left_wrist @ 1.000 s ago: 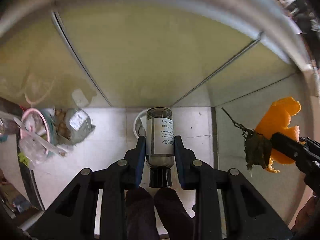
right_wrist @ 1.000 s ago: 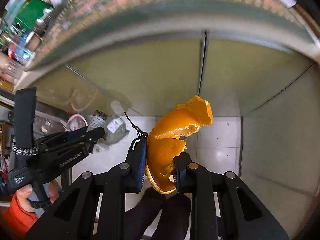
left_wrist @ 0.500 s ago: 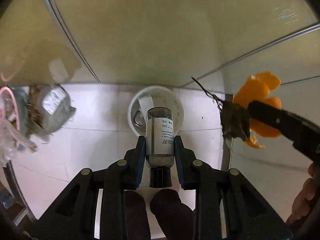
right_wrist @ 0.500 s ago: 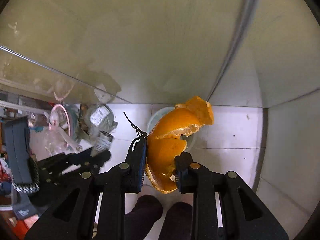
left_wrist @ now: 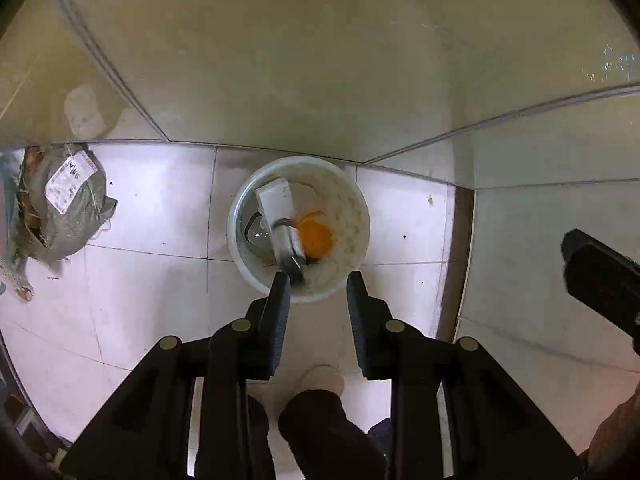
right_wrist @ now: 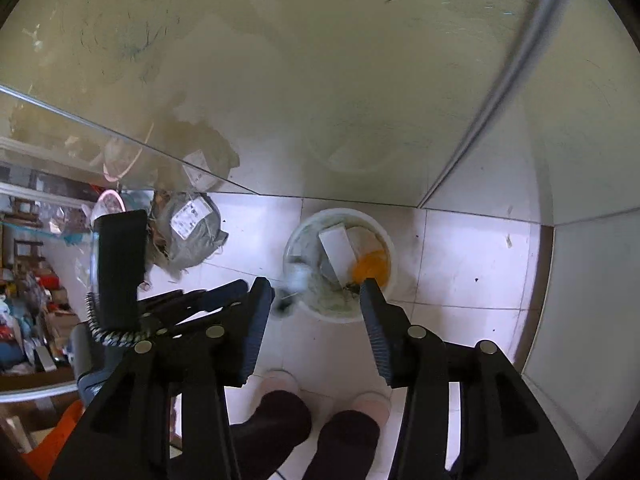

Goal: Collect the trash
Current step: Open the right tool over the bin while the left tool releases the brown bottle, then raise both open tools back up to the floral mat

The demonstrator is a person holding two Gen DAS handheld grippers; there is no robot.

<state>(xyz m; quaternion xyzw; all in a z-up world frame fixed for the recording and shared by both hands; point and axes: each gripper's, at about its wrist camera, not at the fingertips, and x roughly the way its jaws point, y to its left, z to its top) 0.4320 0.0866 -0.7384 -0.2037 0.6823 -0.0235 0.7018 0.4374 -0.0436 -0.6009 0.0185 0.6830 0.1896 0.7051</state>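
A white round bin (left_wrist: 236, 216) stands on the pale tiled floor against the wall. Orange peel (left_wrist: 316, 236) lies inside it beside a white box (left_wrist: 276, 200). The small glass bottle (left_wrist: 286, 246) is a tilted blur at the bin's near side, free of both grippers. My left gripper (left_wrist: 318, 296) hangs just above the bin's near rim, open and empty. In the right wrist view, my right gripper (right_wrist: 316, 300) is over the same bin (right_wrist: 340, 212), its jaws opening with nothing between them. The peel (right_wrist: 372, 266) lies below it and the blurred bottle (right_wrist: 294, 280) by the left rim.
A grey tied sack (left_wrist: 64, 204) with a label lies on the floor left of the bin. Glass panels and a wall stand behind it. A person's shoes (right_wrist: 276, 384) and dark trouser legs are below the grippers. Cluttered shelves (right_wrist: 36, 280) fill the far left.
Both grippers came down close over the bin. The bottle left my left gripper and the orange peel left my right gripper; the peel now lies in the bin.
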